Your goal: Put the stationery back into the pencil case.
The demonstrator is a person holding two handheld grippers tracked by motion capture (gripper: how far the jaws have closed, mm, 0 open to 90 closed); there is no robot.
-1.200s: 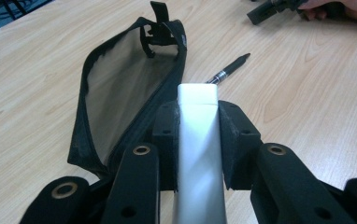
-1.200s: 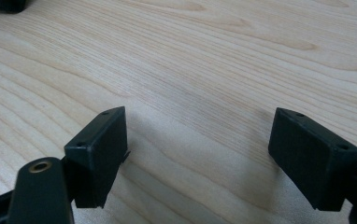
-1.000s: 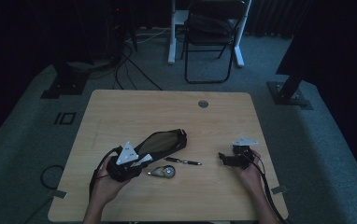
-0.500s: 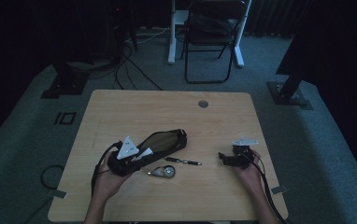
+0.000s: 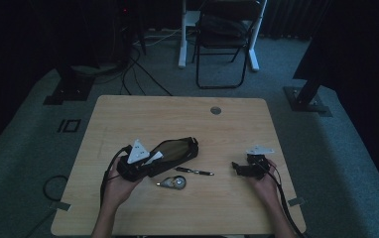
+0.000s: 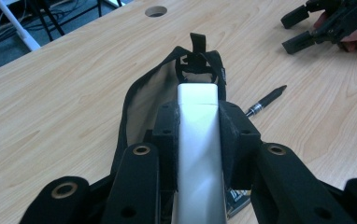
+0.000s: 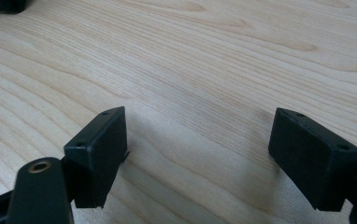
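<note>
**Silver bar clamped over the open pouch**

Your left claw grips a silver bar, its far end pointing into the open black pouch lying on the wooden surface. A pen and a tape dispenser lie just beside the pouch. Your right claw rests well apart, jaws spread wide over bare wood, holding nothing.

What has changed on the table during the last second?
The left tool, shut on a white flat object, moved slightly toward the open black pouch. The right tool stayed open in its place; the pen and the tape dispenser did not move.
</note>
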